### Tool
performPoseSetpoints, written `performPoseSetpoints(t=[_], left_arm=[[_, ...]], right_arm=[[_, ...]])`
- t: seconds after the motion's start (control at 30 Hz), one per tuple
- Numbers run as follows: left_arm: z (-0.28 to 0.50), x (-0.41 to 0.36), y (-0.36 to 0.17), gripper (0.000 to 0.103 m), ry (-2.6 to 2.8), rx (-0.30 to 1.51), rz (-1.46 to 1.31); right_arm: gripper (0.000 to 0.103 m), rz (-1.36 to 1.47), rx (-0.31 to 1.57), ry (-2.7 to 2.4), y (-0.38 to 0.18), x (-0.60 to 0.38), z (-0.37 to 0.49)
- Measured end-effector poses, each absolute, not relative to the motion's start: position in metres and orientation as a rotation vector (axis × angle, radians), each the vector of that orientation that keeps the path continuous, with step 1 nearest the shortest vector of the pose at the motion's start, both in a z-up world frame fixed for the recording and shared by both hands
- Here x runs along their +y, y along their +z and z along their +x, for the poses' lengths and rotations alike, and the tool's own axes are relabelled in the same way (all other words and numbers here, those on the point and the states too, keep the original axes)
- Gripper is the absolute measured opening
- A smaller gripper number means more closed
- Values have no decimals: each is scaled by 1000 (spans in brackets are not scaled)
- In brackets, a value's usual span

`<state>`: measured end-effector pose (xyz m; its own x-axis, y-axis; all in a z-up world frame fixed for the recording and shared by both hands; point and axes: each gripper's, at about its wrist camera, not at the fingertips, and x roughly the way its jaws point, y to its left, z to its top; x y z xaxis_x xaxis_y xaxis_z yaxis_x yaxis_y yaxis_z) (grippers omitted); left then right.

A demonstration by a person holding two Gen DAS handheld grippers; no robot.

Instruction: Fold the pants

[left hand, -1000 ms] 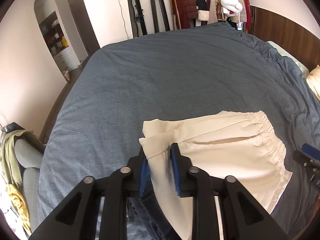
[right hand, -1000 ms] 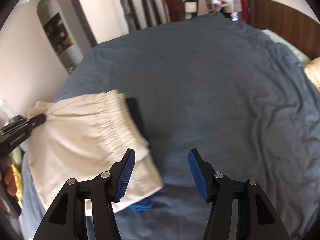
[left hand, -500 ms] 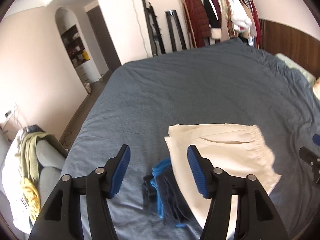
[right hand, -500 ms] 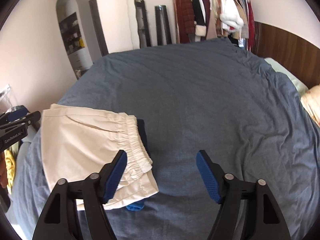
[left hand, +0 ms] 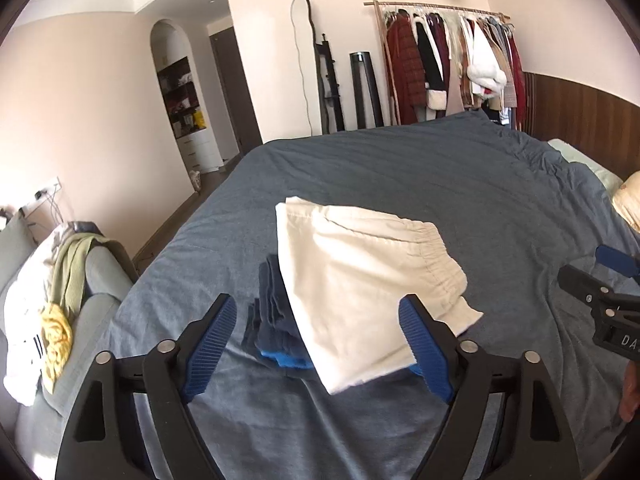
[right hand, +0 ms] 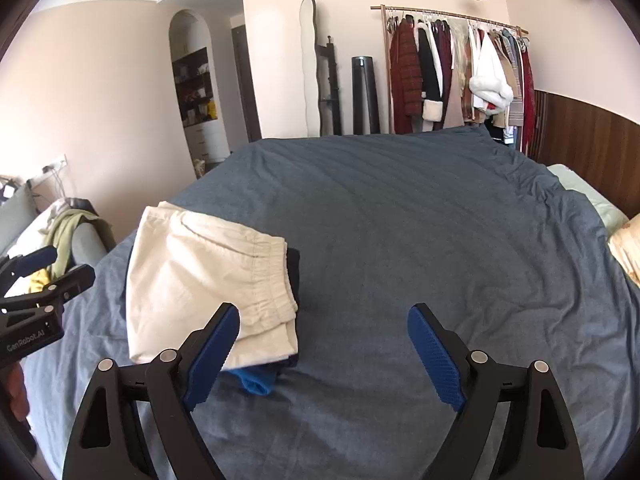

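Note:
The cream pants (left hand: 360,280) lie folded into a compact rectangle on the blue bed, elastic waistband to the right. They rest on a stack of folded dark blue garments (left hand: 272,320). In the right wrist view the cream pants (right hand: 200,280) sit at left, with the dark stack (right hand: 256,380) peeking out below. My left gripper (left hand: 320,352) is open and empty, held above and in front of the pants. My right gripper (right hand: 324,356) is open and empty, to the right of the pants over bare bedding.
The blue duvet (right hand: 420,220) covers the whole bed. A grey chair piled with clothes (left hand: 60,300) stands at the left. Pillows (right hand: 624,248) lie at the far right. A clothes rack (right hand: 452,72) and a mirror stand against the far wall.
My left gripper let go of the cream pants' corner and opened. Both grippers pulled up and back from the pants, which now lie folded on the dark stack.

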<state>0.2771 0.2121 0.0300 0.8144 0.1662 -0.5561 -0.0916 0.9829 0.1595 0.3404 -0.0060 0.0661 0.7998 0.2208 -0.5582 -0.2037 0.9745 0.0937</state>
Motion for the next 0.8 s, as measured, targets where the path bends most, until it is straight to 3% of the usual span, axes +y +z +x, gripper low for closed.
performPoseSetpoints(t=[0.47, 0.8], left_arm=[[201, 165, -21, 88, 188, 471, 101], [140, 146, -5, 91, 169, 440, 91]], right_arm=[[87, 28, 482, 321, 18, -54, 286], [87, 56, 449, 300, 23, -77, 222]])
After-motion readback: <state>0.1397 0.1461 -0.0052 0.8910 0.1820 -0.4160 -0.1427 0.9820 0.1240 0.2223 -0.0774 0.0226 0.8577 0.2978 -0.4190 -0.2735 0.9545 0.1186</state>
